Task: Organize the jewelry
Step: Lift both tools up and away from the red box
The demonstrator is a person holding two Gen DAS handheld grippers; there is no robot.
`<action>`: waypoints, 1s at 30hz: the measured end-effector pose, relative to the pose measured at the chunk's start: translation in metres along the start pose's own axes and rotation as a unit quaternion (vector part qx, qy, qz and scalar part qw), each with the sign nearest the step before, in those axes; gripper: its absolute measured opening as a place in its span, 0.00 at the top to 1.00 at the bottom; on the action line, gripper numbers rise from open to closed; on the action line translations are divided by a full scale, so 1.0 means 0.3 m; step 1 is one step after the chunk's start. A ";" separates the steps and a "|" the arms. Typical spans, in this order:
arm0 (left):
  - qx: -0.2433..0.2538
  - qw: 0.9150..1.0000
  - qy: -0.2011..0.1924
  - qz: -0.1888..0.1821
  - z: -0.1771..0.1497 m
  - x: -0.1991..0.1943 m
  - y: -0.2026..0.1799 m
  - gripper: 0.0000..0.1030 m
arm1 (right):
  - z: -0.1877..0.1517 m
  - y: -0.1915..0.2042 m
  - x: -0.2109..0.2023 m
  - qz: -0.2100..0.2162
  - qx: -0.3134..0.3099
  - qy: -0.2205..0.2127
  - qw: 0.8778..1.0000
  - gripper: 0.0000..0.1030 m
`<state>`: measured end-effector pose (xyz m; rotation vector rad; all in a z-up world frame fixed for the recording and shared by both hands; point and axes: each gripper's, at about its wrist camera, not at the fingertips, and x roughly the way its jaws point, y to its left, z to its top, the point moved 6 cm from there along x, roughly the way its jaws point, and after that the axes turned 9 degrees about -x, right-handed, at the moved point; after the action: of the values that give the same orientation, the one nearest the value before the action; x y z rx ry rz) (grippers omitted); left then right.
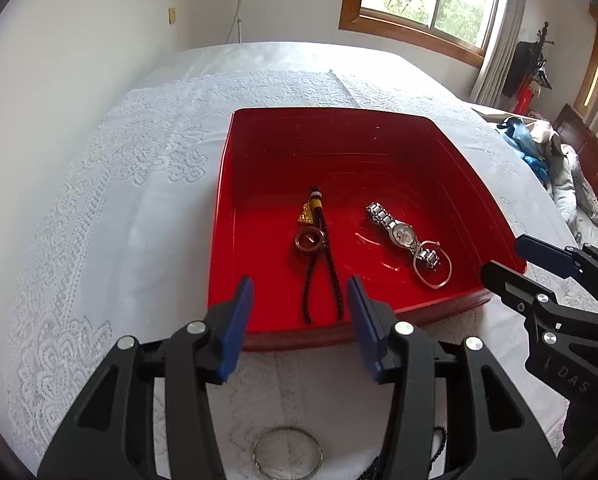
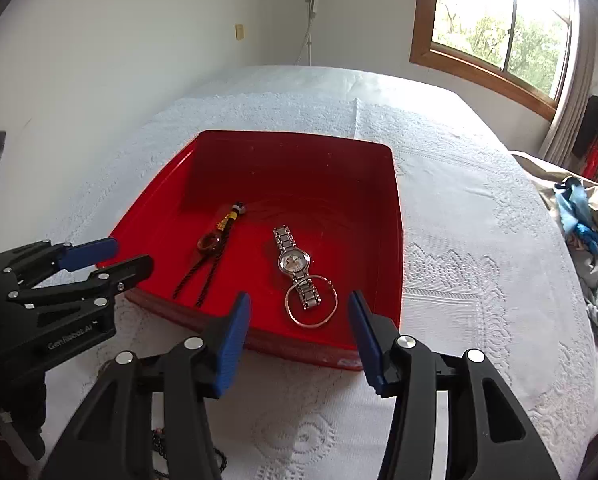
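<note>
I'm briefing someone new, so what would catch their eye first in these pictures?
The bright red tray on the white lace cloth stands out. Inside lie a silver watch overlapping a thin bangle and a dark cord pendant. Both grippers hover at its near rim, jaws open.

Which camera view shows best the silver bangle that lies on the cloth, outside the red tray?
The left wrist view: the silver bangle lies on the lace cloth between the left gripper's arms, near the frame's bottom. The right wrist view does not show it.
</note>
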<state>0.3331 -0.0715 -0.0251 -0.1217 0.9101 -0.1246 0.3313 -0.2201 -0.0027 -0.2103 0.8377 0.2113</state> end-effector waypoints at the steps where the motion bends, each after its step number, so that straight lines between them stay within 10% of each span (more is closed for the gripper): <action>1: 0.003 1.000 -0.007 0.003 -0.017 -0.022 0.004 0.52 | -0.015 0.011 -0.020 -0.006 -0.005 -0.004 1.000 0.50; 30: 0.022 0.991 -0.126 0.037 -0.440 -0.415 0.029 0.29 | -0.356 0.107 -0.348 -0.140 -0.028 -0.085 0.986 0.43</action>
<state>0.1532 -0.0501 -0.0099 -0.0602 0.6580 -0.0595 0.1789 -0.2284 0.0032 -0.3551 0.6247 -0.0110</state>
